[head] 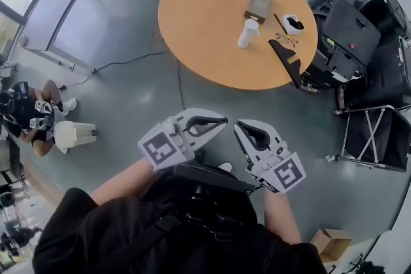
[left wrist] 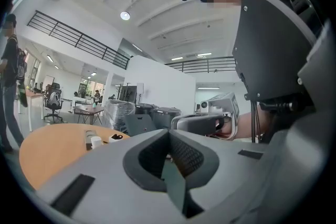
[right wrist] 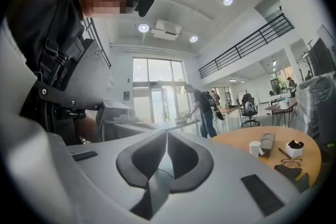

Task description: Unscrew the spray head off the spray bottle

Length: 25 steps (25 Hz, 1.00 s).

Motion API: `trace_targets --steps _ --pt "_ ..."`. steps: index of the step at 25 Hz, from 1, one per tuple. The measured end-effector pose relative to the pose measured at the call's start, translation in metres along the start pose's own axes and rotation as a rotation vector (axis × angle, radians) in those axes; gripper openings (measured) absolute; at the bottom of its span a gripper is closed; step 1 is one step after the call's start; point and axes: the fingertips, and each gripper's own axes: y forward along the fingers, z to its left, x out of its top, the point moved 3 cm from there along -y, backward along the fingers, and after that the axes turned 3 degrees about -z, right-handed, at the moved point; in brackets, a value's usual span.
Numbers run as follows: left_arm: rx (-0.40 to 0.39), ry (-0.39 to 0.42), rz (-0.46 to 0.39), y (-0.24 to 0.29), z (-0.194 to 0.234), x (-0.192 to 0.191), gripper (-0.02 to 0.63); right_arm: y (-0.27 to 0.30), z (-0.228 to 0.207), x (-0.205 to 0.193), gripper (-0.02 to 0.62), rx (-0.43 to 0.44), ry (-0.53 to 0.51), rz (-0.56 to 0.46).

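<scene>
I'm holding the left gripper point(head: 224, 120) just beside the right gripper point(head: 238, 127); from there the round table point(head: 192, 22) lies well ahead at twelve o'clock. On its far right part stands what may be the bottle point(head: 247, 33), too small to be sure. A flat box point(head: 259, 3) lies just behind it, and glasses point(head: 287, 42) at its three o'clock. A long desk point(head: 64, 3) stands at ten o'clock, a crouching person point(head: 29, 115) at nine, and a cardboard box point(head: 331, 242) on the floor at four.
</scene>
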Motion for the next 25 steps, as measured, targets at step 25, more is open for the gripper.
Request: trace_targets --steps 25 --pt "-0.081 -0.024 -0.018 -0.040 0.144 0.005 0.028 0.134 -0.045 -0.009 0.020 -0.084 -0.025 0.037"
